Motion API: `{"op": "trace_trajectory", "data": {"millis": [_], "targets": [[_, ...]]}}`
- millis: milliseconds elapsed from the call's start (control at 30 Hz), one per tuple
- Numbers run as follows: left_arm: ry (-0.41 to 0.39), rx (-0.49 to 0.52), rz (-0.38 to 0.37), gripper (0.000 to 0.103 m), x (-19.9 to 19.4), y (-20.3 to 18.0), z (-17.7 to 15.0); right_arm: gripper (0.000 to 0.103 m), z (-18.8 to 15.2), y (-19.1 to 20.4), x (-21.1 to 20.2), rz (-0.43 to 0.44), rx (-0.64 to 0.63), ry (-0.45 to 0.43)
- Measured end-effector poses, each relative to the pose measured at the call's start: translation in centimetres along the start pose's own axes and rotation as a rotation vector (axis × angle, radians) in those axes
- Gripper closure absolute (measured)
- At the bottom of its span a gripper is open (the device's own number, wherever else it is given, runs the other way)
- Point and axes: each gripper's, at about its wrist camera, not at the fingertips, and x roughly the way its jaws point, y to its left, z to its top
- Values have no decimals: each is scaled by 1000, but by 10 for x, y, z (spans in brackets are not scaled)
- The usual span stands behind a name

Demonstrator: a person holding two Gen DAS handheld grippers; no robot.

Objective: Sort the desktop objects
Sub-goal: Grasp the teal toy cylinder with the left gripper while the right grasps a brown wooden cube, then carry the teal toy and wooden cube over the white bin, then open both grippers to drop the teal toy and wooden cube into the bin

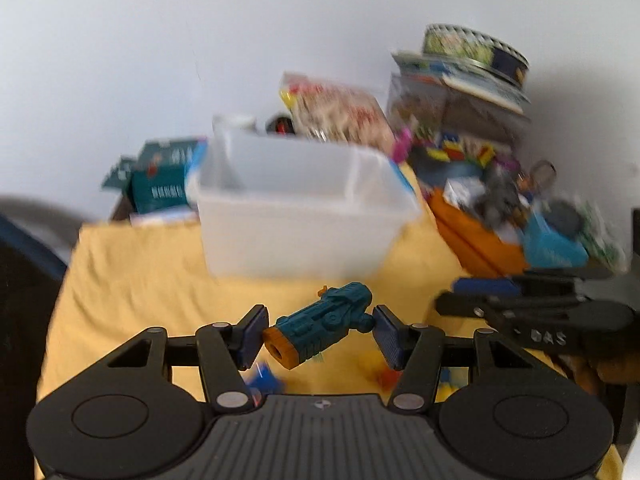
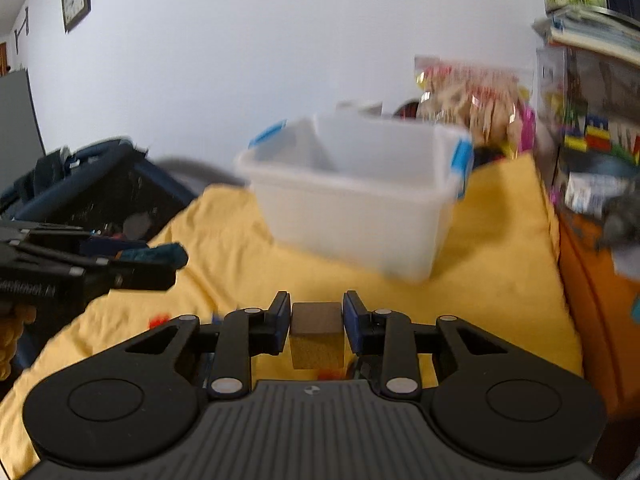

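My left gripper (image 1: 320,330) is shut on a teal toy blaster (image 1: 322,330) with an orange muzzle, held above the yellow cloth (image 1: 132,280). My right gripper (image 2: 316,320) is shut on a wooden block (image 2: 317,334), also lifted over the cloth. A clear plastic bin (image 1: 296,216) with blue latches stands ahead of both grippers; it also shows in the right wrist view (image 2: 356,196). The right gripper (image 1: 532,316) shows at the right of the left wrist view. The left gripper with the blaster (image 2: 154,256) shows at the left of the right wrist view.
Small coloured bricks (image 1: 264,380) lie on the cloth under the grippers. An orange box (image 1: 476,240) of toys, stacked books and a round tin (image 1: 476,52) stand at the right. A bagged toy (image 1: 340,112) and teal boxes (image 1: 164,180) sit behind the bin. A dark basket (image 2: 96,196) is at left.
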Motion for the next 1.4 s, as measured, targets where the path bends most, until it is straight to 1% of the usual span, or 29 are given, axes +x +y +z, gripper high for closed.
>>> {"op": "trace_trajectory", "data": {"millis": [100,233,367,500,600,667,700,733,767,867,933,1000,1100,1167,1200,1267,1333,1400], "targets": [[-21,-38,14,42,17,13,38,71,32,-9,10,-17,-5,-40],[-58,-48,54,42,42,25,82,71,74,-24,27,-47,6,-88],[-56,-64,72,42,69,34,114,71,101,-40,49,-79,32,-89],[-42,-42,96,42,93,37,132,71,111,-49,73,-104,48,-60],[-28,-34,94,42,108,40,138,71,115,-52,87,-119,41,-40],[-13,-27,99,42,117,42,138,69,116,-51,97,-141,33,-7],[-3,-19,106,37,122,42,137,67,115,-50,101,-154,25,-2],[1,-12,115,32,123,43,135,54,115,-49,101,-166,18,-4],[1,-6,126,32,124,44,132,47,114,-50,101,-166,18,-8],[-10,-19,123,32,113,51,122,46,108,-47,86,-137,11,-34],[-24,-24,111,32,96,54,113,46,100,-42,67,-103,7,-55],[-38,-24,90,32,71,55,94,46,82,-37,43,-55,-3,-67],[-13,-8,71,32,36,50,52,46,43,-29,13,-18,-17,-37],[23,-2,73,32,17,43,17,46,8,-23,-5,3,-33,7],[41,2,79,32,9,39,-2,46,-12,-20,-13,-1,-41,35],[79,-13,91,32,-2,31,-34,46,-43,-17,-23,11,-27,89],[125,-40,86,32,-6,23,-61,46,-70,-14,-25,9,-20,147],[180,-48,89,32,-1,16,-83,47,-88,-13,-21,6,-7,189]]}}
